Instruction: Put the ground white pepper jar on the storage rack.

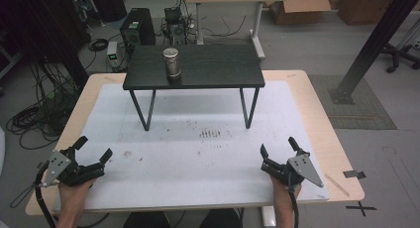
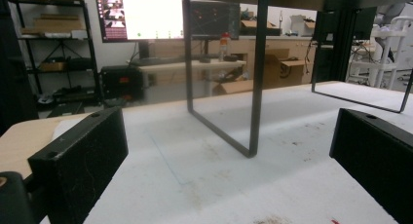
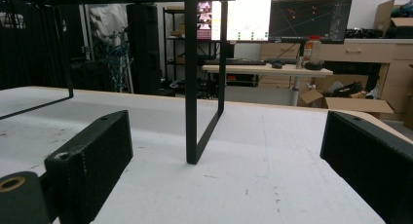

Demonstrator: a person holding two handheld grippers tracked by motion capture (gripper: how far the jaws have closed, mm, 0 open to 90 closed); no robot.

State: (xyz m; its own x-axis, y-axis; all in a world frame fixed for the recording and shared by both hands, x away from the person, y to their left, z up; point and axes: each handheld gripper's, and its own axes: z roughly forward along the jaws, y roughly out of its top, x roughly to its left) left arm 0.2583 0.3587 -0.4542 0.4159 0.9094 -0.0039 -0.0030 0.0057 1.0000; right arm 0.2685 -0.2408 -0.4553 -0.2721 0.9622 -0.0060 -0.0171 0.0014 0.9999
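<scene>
Resting low at the near edge of the worktop (image 1: pixel 317 134), both grippers sit idle and well apart; left gripper (image 1: pixel 94 149) at the near left corner, right gripper (image 1: pixel 278 146) at the near right. Fingers on both are spread wide with nothing between them; the two gripper views confirm it, each showing bare white mat between its black jaws

Thing nearest in play: metal can (image 1: pixel 171 62). It stands on the small black stand (image 1: pixel 223 74), toward the stand's left half, close to its front edge. Well apart from both grippers, raised above them

Can orientation: upright, long axis vertical, flat top facing up. Round body, so no telling front from side; label, if any, too small to read

Stand legs (image 2: pixel 253 87) are thin black loops; seen close ahead in the left gripper view, another leg (image 3: pixel 191 87) in the right gripper view

Risks, as judged from here:
- Can is tall for its footprint and sits on a raised top; a sideways nudge from one finger before the other closes would likely tip it, and it could roll off the stand
- Reaching up from low, a gripper could catch the stand's front edge or a leg and shake the stand, toppling the can
- Smooth metal wall: a grip too high or off-centre may slip
- Trailing cable could snag at the worktop edge on a long reach
</scene>
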